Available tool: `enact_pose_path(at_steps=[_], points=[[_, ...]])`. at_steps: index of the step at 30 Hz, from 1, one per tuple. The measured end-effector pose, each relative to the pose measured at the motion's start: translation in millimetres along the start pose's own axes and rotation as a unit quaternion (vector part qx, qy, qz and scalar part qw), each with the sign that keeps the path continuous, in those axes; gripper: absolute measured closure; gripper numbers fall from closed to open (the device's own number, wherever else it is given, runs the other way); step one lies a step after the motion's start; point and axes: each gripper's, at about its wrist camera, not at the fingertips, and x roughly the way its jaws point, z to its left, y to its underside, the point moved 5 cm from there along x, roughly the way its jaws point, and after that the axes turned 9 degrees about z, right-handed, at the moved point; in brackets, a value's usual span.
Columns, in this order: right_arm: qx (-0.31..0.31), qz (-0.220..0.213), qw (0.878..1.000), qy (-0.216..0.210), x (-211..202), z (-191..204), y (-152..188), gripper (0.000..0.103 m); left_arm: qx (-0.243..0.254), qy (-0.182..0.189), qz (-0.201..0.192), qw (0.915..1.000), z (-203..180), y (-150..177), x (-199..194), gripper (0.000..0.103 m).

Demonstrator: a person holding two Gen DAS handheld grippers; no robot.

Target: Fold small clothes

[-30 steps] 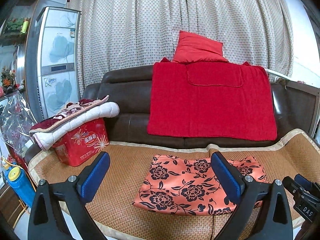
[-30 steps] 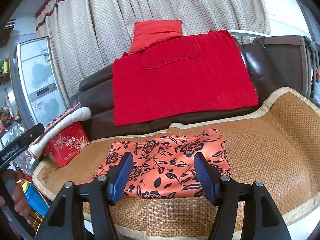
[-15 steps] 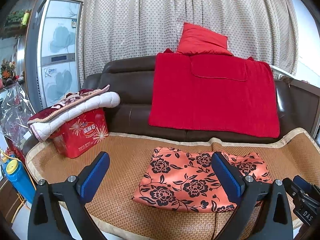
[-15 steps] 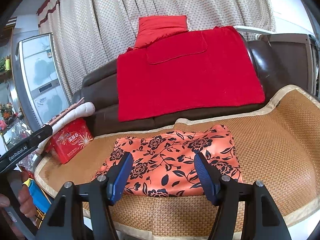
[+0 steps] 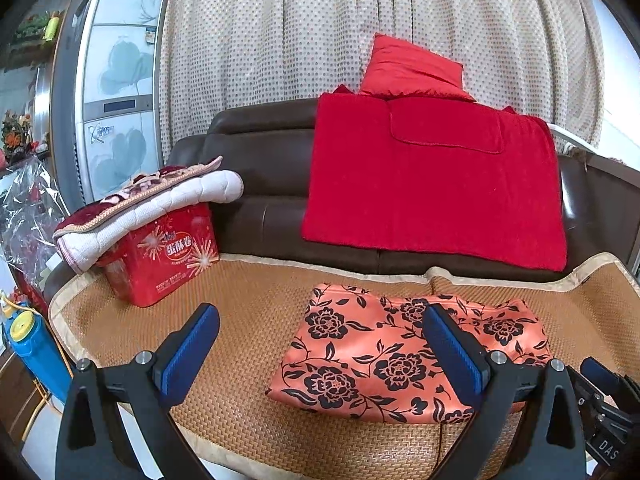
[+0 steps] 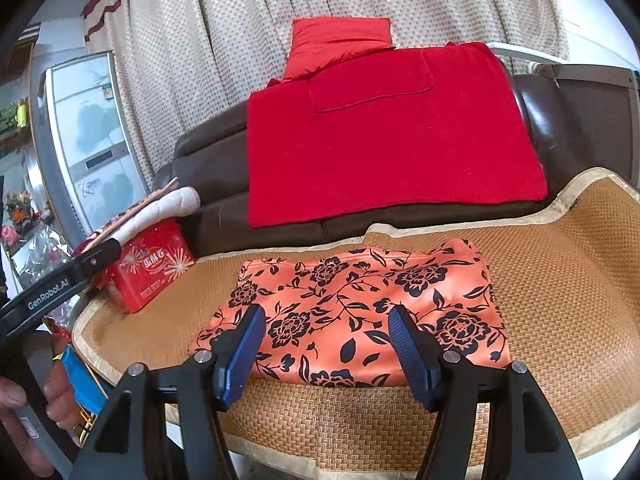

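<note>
A: Quick, what are your grippers doing?

B: You're holding the left gripper [image 5: 320,344] with its jaws standing wide apart, nothing between the blue pads. You're keeping the right gripper [image 6: 326,344] partly spread, also gripping nothing. Both are hovering at the near edge of the seat, not touching cloth.

A: Where's the garment lying?

B: The orange floral garment [image 6: 360,312] is lying flat on the woven mat [image 6: 560,280], just beyond the right gripper's tips. In the left view the garment [image 5: 400,356] is sitting right of centre, partly behind the right-hand finger.

A: Anything around it?

B: A red tin [image 5: 168,256] is standing on the mat's far left, with a folded quilt [image 5: 152,208] resting on top. A red blanket [image 5: 432,184] is draping over the brown sofa back [image 5: 260,168], a red cushion [image 5: 408,68] sitting above it. Your fingers [image 6: 60,392] are showing at the right view's left edge.
</note>
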Motion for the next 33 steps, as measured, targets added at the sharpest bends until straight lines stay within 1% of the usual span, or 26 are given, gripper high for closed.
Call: enact_pose_path(at_steps=[9,14,15,16,17,20,24,33], points=[[0.004,0.022,1.0,0.002,22,0,6,0.035,-0.001,-0.007,0.016,0.9998,4,7,19,0.002],[-0.006,0.048,0.999,-0.002,50,4,8,0.036,0.005,-0.014,0.03,0.9994,3,11,38,0.002],[-0.007,0.052,0.999,-0.002,56,4,8,0.04,0.008,-0.016,0.031,0.9993,2,12,41,0.002],[-0.008,0.058,0.998,-0.003,62,4,8,0.047,0.013,-0.019,0.034,0.9991,0,13,48,0.002],[-0.009,0.067,0.998,0.0,71,3,8,0.049,0.016,-0.022,0.036,0.999,-1,14,52,0.002],[-0.004,0.084,0.996,0.011,91,-6,8,0.05,0.028,-0.031,0.05,0.9979,-7,19,73,0.002],[0.019,0.09,0.996,0.014,107,-24,5,0.05,0.037,-0.034,0.071,0.9962,-15,23,102,0.002],[0.039,0.099,0.994,0.019,123,-48,6,0.05,0.033,-0.034,0.078,0.9959,-24,25,137,0.002]])
